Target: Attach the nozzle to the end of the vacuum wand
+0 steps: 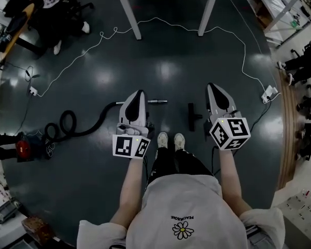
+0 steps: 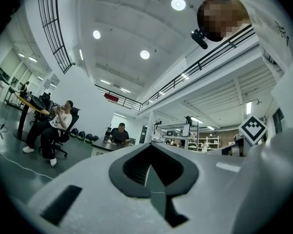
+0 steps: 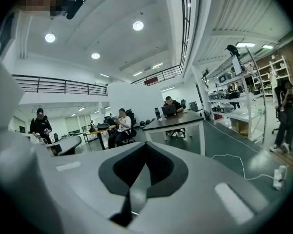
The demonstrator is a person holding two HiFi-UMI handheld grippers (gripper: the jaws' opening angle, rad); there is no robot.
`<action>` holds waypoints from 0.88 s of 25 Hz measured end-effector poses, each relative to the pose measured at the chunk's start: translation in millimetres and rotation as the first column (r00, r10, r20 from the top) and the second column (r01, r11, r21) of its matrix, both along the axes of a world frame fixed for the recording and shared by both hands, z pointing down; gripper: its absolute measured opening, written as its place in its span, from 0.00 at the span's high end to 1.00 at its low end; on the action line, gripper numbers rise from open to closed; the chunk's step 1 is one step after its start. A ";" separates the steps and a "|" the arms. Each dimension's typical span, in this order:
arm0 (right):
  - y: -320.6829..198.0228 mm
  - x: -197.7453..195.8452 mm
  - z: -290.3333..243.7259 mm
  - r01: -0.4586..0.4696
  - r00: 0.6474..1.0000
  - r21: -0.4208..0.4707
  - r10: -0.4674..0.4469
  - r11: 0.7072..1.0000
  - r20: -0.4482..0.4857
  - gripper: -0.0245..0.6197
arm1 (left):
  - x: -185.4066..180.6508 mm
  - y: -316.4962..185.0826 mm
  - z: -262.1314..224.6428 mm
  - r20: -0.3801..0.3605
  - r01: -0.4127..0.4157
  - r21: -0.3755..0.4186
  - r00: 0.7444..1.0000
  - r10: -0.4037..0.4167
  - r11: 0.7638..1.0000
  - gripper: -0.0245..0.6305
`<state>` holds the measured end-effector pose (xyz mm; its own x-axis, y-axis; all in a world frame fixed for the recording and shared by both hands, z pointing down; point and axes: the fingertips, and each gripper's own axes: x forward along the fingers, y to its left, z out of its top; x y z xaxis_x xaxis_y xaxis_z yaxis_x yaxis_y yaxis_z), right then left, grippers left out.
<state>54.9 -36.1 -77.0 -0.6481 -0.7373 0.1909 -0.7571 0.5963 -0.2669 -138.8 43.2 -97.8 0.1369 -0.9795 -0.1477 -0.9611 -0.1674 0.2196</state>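
While both grippers hung empty in front of us, we judged the task barely begun. The left gripper (image 1: 139, 94) had its fingers pressed together on nothing. The right gripper (image 1: 211, 87) was likewise closed, with only open room ahead of it in its own view. Both sat well above the floor (image 1: 160, 71), over our shoes (image 1: 170, 139).

Below the right fingers and just to their inner side, the black T-shaped nozzle (image 1: 192, 116) lay flat. Below the left fingertips, also on the inner side, lay the silver end of the vacuum wand (image 1: 157, 101), apart from the nozzle with bare floor between them. From behind the left gripper the black hose (image 1: 100, 118) ran outward to the red vacuum body (image 1: 22, 148), well off to the outer side of the left fingers. Farther ahead of both pairs of fingers, a white cable (image 1: 155, 19) trailed past the legs of a table (image 1: 130, 17).

To do the step well, we thought, both pairs of fingers would need to spread before coming down. The right would take the nozzle by its neck and the left would pinch the wand just behind its open end. We would want neck and tube lined up on one axis before pushing, since a tilted start could jam or send the wand skidding.
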 end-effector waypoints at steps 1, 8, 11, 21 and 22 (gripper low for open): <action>-3.7 -4.0 8.9 0.001 1.000 -0.013 -0.001 1.000 0.001 0.95 | -2.2 -6.5 11.2 -0.006 -0.007 -0.013 1.000 0.007 1.000 0.96; -30.3 -14.5 250.8 -0.042 0.997 -0.030 0.041 0.999 -0.064 0.95 | -32.1 -49.1 263.6 0.019 -0.075 -0.051 0.997 0.076 0.996 0.96; -52.5 5.2 419.6 -0.099 0.992 -0.032 0.096 0.995 -0.077 0.95 | -40.0 -79.6 430.1 0.031 -0.076 -0.044 0.997 0.077 0.996 0.96; -77.4 -2.5 735.5 -0.094 0.995 -0.023 0.095 0.995 0.038 0.95 | -36.2 -100.1 717.6 0.034 -0.061 0.025 0.998 0.060 0.998 0.96; -73.8 -7.6 743.4 -0.075 0.997 -0.029 0.075 0.997 0.011 0.95 | -33.5 -95.8 728.1 0.058 -0.064 0.006 0.996 0.064 0.998 0.96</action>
